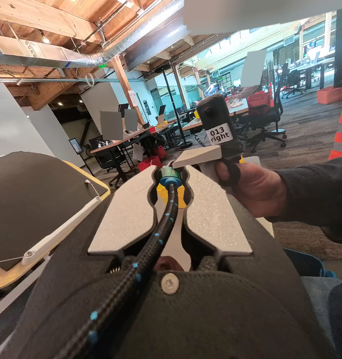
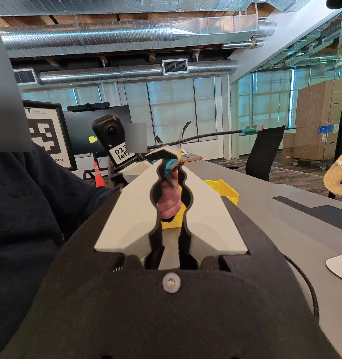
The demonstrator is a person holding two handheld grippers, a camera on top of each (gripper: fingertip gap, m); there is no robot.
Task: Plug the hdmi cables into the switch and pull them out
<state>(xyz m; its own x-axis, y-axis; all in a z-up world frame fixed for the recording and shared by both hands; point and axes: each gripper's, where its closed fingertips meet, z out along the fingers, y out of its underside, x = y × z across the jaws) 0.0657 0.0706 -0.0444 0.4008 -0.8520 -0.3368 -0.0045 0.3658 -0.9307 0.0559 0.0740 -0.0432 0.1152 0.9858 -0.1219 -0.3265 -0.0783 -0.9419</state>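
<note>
My left claw (image 1: 169,172) clamping the plug (image 1: 169,173), cable (image 1: 158,229) trailing back between its fingers, right claw (image 2: 171,165) pinching the plug's (image 2: 175,166) tip.

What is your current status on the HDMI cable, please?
Left gripper shut on green HDMI plug, cable trailing back. Right gripper tips at plug's metal end, grip unclear. Switch not in view.

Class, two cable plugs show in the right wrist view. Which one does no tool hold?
The upper-right plug, hanging free in the air on its black cable; the other plug is pinched in the left tool.
</note>
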